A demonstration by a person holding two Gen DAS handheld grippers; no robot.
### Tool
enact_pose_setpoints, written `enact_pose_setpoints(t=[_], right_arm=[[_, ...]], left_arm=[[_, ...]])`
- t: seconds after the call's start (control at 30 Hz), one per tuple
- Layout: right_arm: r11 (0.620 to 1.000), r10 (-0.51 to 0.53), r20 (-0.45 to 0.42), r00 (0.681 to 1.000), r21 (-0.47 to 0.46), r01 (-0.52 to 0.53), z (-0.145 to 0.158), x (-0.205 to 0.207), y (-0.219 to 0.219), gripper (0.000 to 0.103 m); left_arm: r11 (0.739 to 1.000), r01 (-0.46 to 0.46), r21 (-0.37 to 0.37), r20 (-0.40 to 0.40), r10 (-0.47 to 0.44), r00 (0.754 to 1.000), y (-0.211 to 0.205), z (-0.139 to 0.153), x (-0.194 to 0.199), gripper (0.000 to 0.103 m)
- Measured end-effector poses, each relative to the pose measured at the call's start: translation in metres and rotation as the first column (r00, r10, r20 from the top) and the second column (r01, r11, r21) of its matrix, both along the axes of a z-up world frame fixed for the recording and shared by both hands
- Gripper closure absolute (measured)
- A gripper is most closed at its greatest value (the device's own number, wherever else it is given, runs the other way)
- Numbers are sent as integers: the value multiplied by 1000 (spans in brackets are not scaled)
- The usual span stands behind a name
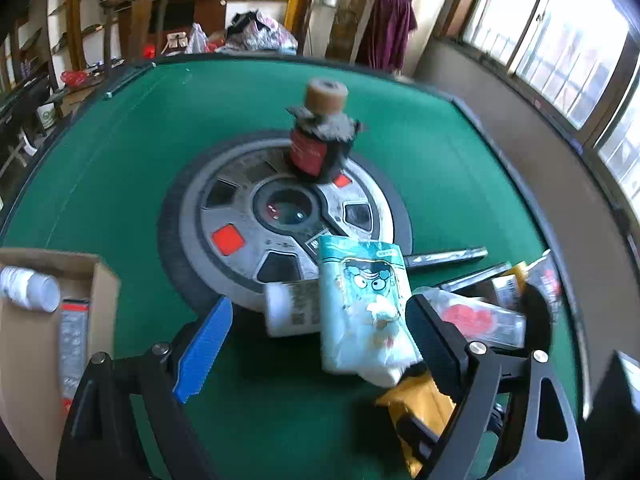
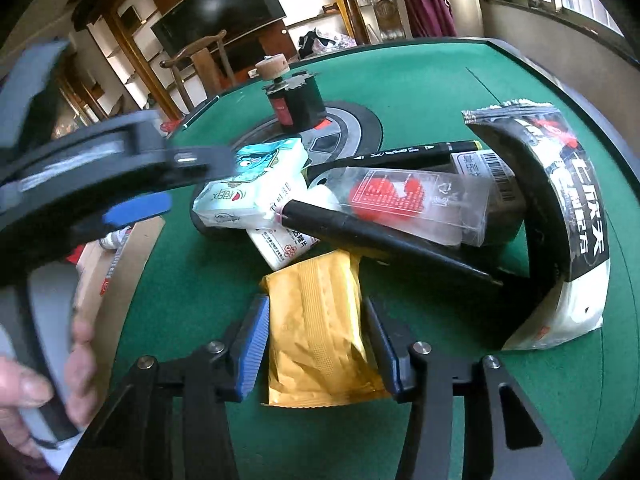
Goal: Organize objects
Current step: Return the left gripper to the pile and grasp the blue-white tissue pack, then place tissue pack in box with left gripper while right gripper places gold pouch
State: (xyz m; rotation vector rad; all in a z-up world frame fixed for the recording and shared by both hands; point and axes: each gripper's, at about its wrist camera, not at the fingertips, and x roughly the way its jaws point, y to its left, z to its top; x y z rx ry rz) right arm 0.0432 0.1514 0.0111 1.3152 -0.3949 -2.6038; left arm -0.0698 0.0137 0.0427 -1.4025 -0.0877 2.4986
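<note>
Right gripper (image 2: 316, 346): pads closed against both sides of yellow packet (image 2: 320, 332), flat on green table (image 2: 460, 92) before the heap. Left gripper (image 1: 308, 344): jaws spread wide, empty, above tissue pack (image 1: 368, 304). Cardboard box (image 1: 100, 280) at left.

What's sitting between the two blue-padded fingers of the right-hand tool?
A yellow foil packet lies on the green table between the right gripper's fingers, seen in the right wrist view.

Big white Chinese characters run down the black snack packet (image 2: 580, 216), a barcode shows on the box (image 2: 492, 172) behind it, the rest too blurred.
</note>
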Motion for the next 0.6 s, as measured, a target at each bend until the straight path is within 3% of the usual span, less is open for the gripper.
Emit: enact_pose_setpoints(t=[0.1, 0.17, 0.2, 0.23, 0.27, 0.3, 0.6], right_arm=[[1000, 1, 5, 1000, -3, -1, 0, -3, 0, 50], [1000, 1, 6, 1000, -3, -1, 1, -3, 0, 50], [1000, 1, 5, 1000, -1, -1, 0, -4, 0, 50], [1000, 2, 4, 1000, 1, -2, 1, -4, 0, 50], [1000, 2, 4, 1000, 4, -2, 0, -3, 0, 50], [1000, 2, 3, 1000, 7, -2, 0, -3, -1, 50], [999, 12, -14, 1000, 40, -12, 0, -7, -8, 48]], left_arm=[[1000, 21, -13, 27, -21, 999, 14, -12, -6, 16], [997, 56, -60, 22, -55, 998, 24, -18, -6, 18], [996, 69, -59, 7, -69, 998, 25, -17, -4, 24], [996, 79, -49, -3, -79, 997, 25, -15, -2, 48], [995, 83, -49, -3, -83, 997, 24, -14, -1, 58], [996, 84, -41, -1, -85, 996, 23, -11, 0, 61], [996, 72, 61, -127, -64, 990, -20, 42, 38, 65]])
